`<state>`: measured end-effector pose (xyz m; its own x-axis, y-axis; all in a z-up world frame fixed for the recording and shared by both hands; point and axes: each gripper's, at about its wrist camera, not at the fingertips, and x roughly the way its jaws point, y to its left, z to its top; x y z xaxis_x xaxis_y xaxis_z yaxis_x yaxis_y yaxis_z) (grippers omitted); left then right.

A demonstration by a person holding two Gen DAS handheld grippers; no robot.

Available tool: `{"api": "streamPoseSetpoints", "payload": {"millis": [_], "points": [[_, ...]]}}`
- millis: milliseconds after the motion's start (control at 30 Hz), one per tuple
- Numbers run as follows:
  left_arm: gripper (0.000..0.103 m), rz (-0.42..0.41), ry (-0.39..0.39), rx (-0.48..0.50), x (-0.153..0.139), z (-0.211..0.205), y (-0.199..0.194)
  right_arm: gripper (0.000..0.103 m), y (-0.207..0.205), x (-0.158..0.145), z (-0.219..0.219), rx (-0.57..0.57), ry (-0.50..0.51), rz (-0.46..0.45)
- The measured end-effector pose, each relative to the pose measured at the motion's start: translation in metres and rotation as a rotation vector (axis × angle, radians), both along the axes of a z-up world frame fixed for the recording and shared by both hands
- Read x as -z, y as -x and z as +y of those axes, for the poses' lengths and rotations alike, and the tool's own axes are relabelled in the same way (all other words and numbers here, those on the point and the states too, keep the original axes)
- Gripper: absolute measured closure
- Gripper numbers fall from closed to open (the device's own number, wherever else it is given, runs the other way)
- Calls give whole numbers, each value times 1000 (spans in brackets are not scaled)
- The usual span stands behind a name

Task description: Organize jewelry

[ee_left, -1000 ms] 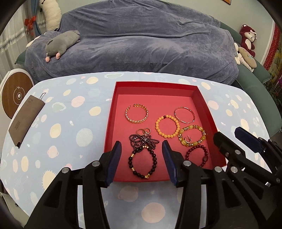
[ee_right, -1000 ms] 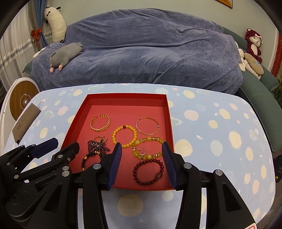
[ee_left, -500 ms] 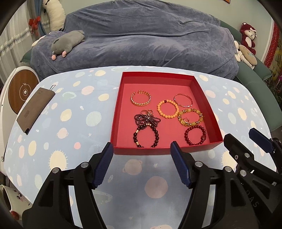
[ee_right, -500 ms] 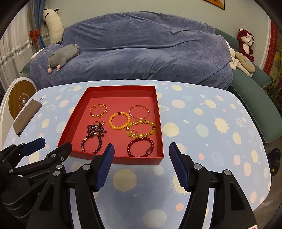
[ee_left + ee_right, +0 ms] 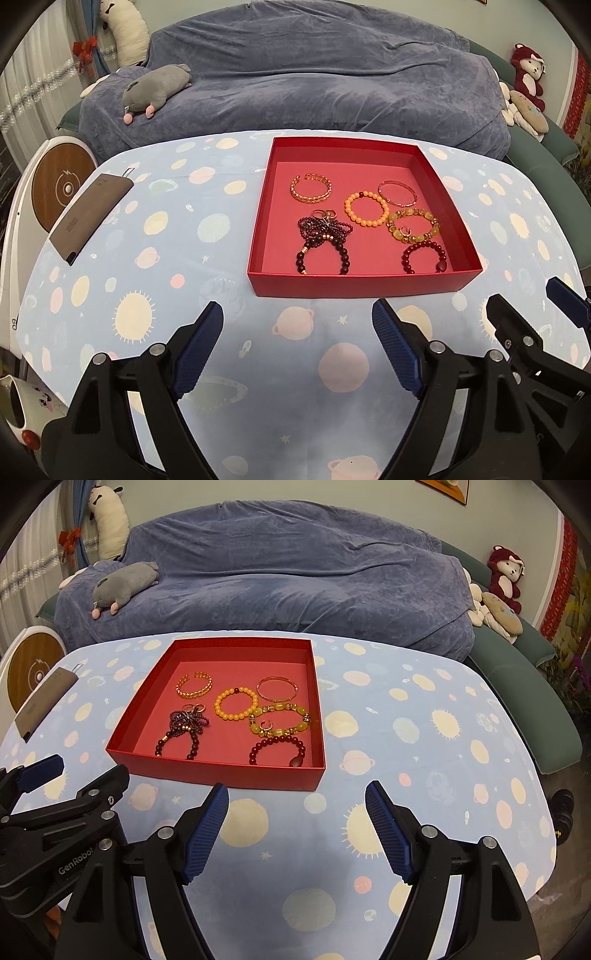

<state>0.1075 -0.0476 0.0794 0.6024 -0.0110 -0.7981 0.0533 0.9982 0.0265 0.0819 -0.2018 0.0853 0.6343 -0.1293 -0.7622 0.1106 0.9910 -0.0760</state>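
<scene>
Behind the tabletop (image 5: 229, 229) with its planet-print cloth stood a sofa under a blue cover. Only the left view caught a white mug (image 5: 26, 410) at the near left edge. A red box (image 5: 229, 771) held the bracelets (image 5: 236, 703). Both the left hand-held gripper (image 5: 297, 345) and the right hand-held gripper (image 5: 295, 829) hung spread wide over bare cloth, short of the box, grasping nothing.

Both hand-held grippers (image 5: 297, 325) (image 5: 296, 805) withdrew from tray (image 5: 364, 286), jaws widened.
</scene>
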Motion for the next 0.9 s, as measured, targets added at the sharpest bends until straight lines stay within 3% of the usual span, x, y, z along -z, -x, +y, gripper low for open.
{"api": "streamPoseSetpoints", "payload": {"millis": [200,900], "points": [[21,3,-5,-15,6,4,3,20,1,9,-4,20,-30,31],[20,38,-3,-34,20,10,5,19,2,19,0,21,-13,53]]}}
